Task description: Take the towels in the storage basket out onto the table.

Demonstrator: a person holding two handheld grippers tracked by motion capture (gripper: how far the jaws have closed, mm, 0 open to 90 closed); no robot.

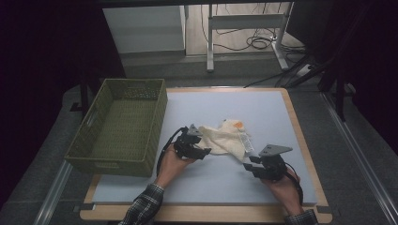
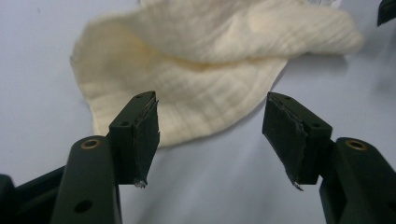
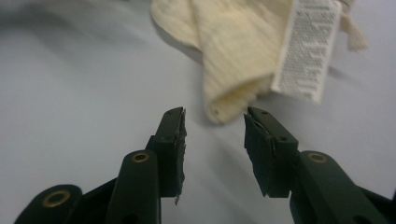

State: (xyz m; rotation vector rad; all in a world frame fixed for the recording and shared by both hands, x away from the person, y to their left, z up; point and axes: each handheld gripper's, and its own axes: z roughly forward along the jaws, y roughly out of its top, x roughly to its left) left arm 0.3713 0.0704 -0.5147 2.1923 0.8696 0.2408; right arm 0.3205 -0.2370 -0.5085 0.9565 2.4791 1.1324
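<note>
On a pale blue table (image 1: 277, 117) we hold our left gripper (image 2: 212, 126) half open and empty at the near hem of a cream cloth (image 1: 225, 138), our right gripper (image 3: 215, 126) narrower, empty, just short of its tagged corner, green basket (image 1: 119, 126) further left.

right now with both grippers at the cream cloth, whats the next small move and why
Probably ease the right gripper forward and close on the folded corner of the cream cloth. Its jaws stand apart, just short of that corner with nothing between them, and the left gripper is likewise open at the cloth's rounded edge, so neither has a hold yet.
</note>
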